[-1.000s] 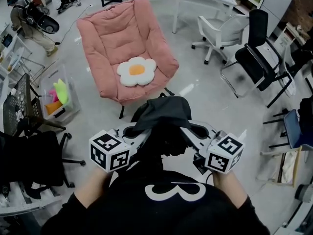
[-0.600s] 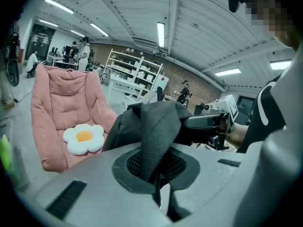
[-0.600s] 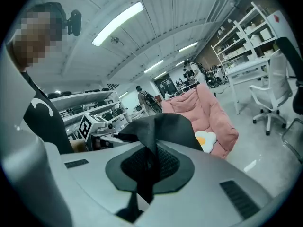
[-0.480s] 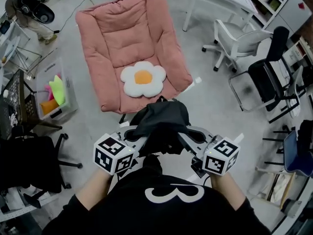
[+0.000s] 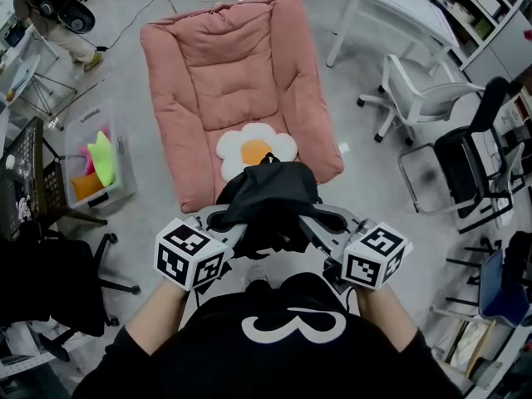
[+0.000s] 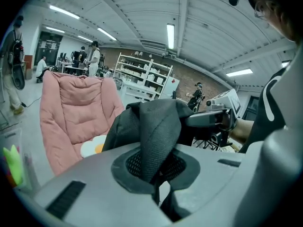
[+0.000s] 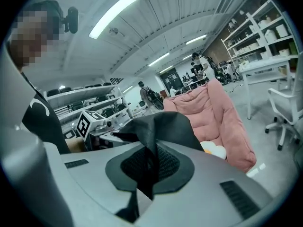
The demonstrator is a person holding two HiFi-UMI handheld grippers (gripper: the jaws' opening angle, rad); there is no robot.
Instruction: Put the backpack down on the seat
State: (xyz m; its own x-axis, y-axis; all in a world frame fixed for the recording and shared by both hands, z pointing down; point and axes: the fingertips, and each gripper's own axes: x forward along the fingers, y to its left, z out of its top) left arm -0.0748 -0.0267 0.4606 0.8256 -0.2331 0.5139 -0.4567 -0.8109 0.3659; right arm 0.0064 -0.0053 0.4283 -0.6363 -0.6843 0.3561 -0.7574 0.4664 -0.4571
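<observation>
A black backpack [image 5: 268, 196] hangs in the air between my two grippers, just in front of the pink chair's front edge. My left gripper [image 5: 226, 227] is shut on the backpack's black fabric [image 6: 156, 141], which is pinched between its jaws. My right gripper [image 5: 314, 227] is shut on the backpack's other side [image 7: 149, 160]. The pink padded seat [image 5: 229, 81] lies ahead, with a white flower cushion [image 5: 253, 150] with an orange middle on its seat part, partly hidden by the backpack.
A clear bin [image 5: 96, 158] with bright things stands left of the chair. Black office chairs [image 5: 50, 281] sit at my left, a white chair [image 5: 420, 98] and black chair [image 5: 478, 165] at the right. A person [image 5: 50, 11] stands far left.
I have moved closer to the pink chair with the backpack; it now overlaps the chair's front edge and part of the flower cushion. Both grippers keep their hold.
</observation>
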